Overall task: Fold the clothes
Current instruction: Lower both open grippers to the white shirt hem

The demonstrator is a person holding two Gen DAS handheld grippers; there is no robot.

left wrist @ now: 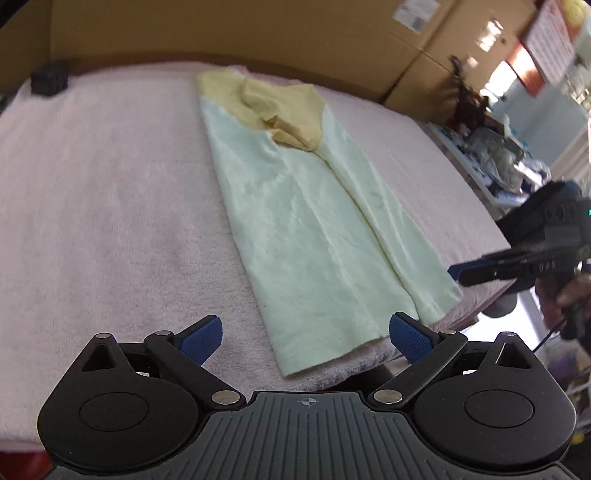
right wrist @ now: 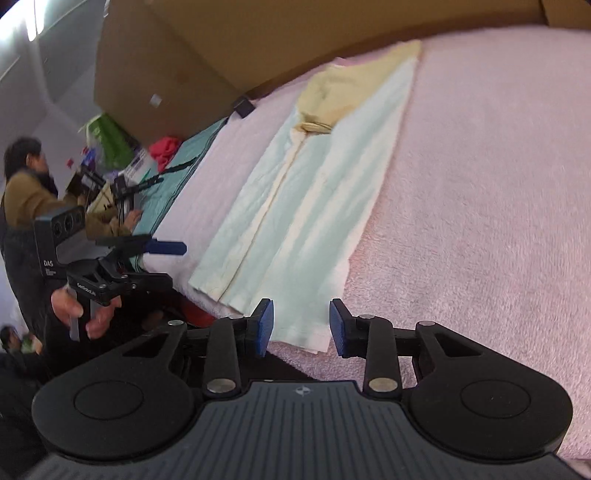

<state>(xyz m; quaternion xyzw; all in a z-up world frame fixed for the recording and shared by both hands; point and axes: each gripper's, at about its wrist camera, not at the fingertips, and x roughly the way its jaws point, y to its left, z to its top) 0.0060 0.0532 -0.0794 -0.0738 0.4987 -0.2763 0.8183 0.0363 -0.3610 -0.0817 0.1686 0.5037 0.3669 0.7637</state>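
With the left gripper [left wrist: 306,338] spread wide and the right gripper [right wrist: 301,326] half-open, both apparently empty, pinch the pale green fleece garment's [left wrist: 314,229] near hem squarely at both corners.

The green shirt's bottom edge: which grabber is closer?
Right. The right gripper hovers at the green shirt's hem corner; the left gripper sits back from it, open.

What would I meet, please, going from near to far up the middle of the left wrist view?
Left gripper, open → pale green garment lying folded lengthwise on the pink blanket → its yellow collar end → cardboard boxes behind the blanket.
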